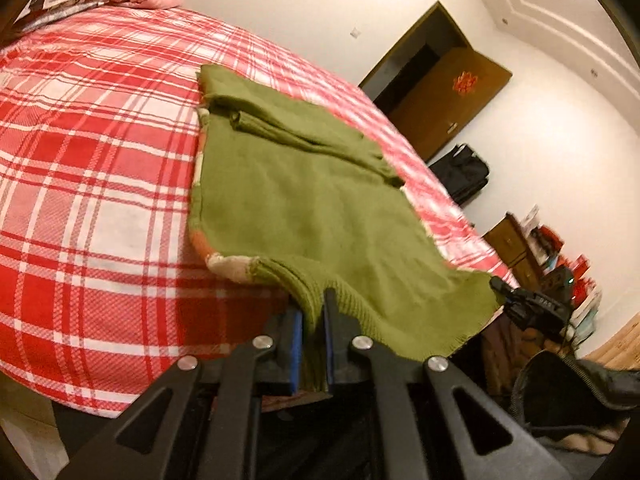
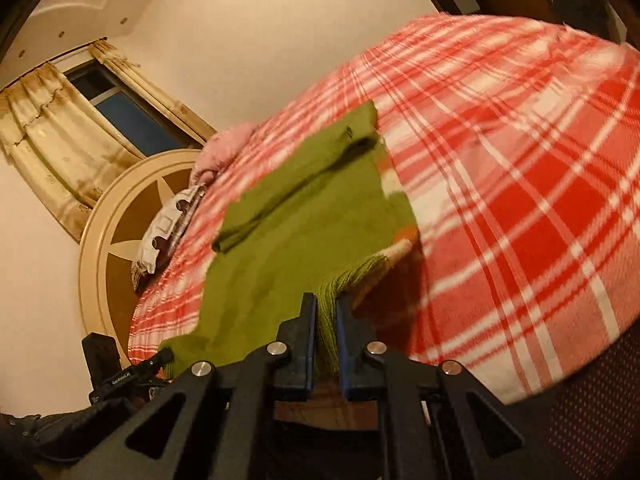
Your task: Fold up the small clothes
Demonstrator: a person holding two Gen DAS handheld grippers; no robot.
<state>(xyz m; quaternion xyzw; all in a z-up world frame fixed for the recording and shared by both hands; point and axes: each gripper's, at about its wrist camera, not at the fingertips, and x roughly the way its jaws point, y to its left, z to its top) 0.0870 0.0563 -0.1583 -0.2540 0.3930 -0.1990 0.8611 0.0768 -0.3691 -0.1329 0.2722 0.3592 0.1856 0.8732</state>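
Green sweater [image 1: 304, 200] spread flat on plaid bed [image 1: 100, 208]. Near ribbed hem pinched tight in left gripper [image 1: 314, 320] and right gripper [image 2: 326, 320], both clamped. Best lifted evenly, hem kept taut, carried toward far edge.

One green garment [image 1: 304, 208], two grippers [image 1: 314, 312]

Motion blur smears the far end of the green sweater [image 2: 304, 208]; its ribbed hem vanishes between blue pads, while the plaid bedspread [image 1: 100, 152] hides the bed beneath.
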